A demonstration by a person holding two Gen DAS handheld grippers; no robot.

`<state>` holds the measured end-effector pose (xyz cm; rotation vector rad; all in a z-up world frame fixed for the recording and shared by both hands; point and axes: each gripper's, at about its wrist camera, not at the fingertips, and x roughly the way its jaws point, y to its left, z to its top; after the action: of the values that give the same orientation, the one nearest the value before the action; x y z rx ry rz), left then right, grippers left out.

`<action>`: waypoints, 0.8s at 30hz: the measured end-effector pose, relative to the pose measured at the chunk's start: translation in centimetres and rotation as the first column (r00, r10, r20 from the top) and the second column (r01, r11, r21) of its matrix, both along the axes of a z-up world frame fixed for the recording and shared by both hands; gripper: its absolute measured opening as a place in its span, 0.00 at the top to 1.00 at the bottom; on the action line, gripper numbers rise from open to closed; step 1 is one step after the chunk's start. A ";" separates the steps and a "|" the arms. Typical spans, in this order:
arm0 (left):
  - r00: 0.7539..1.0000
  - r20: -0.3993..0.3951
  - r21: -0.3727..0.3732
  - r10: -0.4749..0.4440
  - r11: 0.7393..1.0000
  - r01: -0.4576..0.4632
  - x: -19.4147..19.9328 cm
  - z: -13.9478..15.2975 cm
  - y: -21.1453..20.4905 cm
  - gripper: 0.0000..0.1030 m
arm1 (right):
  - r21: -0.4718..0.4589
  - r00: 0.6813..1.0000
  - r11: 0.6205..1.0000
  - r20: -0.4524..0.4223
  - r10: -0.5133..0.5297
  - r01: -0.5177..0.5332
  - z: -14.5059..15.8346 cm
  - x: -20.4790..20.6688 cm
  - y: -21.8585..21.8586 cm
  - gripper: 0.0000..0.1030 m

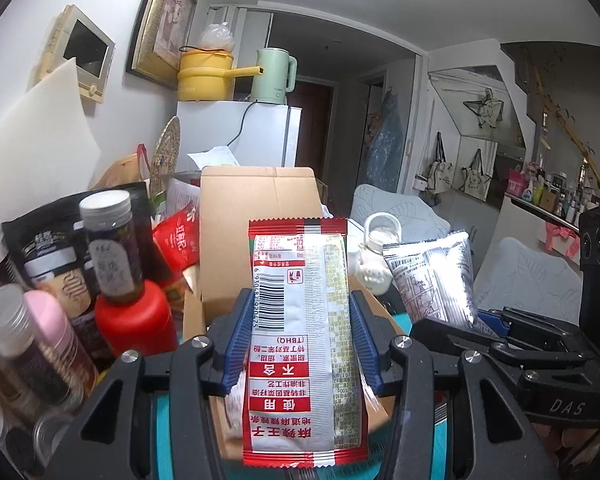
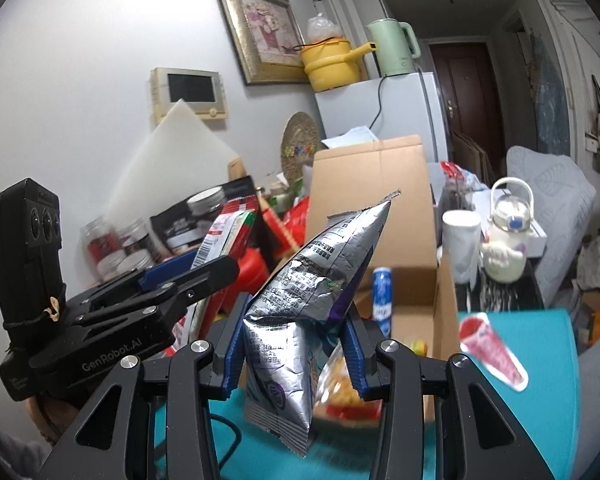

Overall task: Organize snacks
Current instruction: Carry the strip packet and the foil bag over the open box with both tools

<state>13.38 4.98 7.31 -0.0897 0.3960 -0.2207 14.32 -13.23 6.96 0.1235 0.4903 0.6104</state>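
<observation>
Red-white snack packet (image 1: 300, 332) clamped upright in left gripper (image 1: 298, 344). Silver snack bag (image 2: 300, 320) clamped in right gripper (image 2: 296, 350). Open cardboard box (image 2: 380, 208) seen behind both.

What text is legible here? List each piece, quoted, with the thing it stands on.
"DAS": right gripper body, left wrist view.
"GenRobot.AI": left gripper body, right wrist view.
"(TBHQ)", upside down: red-and-white snack packet.
Barcode digits on that packet: too blurred to read reliably.
Silver snack bag print: too small.
Jar labels: blurred.
</observation>
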 end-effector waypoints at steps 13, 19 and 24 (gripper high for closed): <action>0.997 -0.061 0.016 0.055 0.998 -0.054 8.0 -2.5 0.1 0.55 | 0.005 0.997 1.000 -0.074 0.002 -0.002 -2.7 8.8 0.6 0.60; 0.987 -0.149 0.053 0.066 0.997 -0.059 10.5 -5.1 -0.2 0.55 | -0.049 0.985 0.999 -0.174 -0.009 0.000 -5.4 11.2 1.0 0.60; 0.974 -0.211 0.068 0.078 0.996 -0.065 11.9 -6.8 -0.2 0.55 | -0.057 0.968 0.998 -0.252 -0.005 -0.010 -7.5 12.5 0.9 0.60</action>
<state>25.32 4.79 0.52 -0.0683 0.6122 -0.1283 26.77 -12.34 -0.55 0.1464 0.7541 0.5852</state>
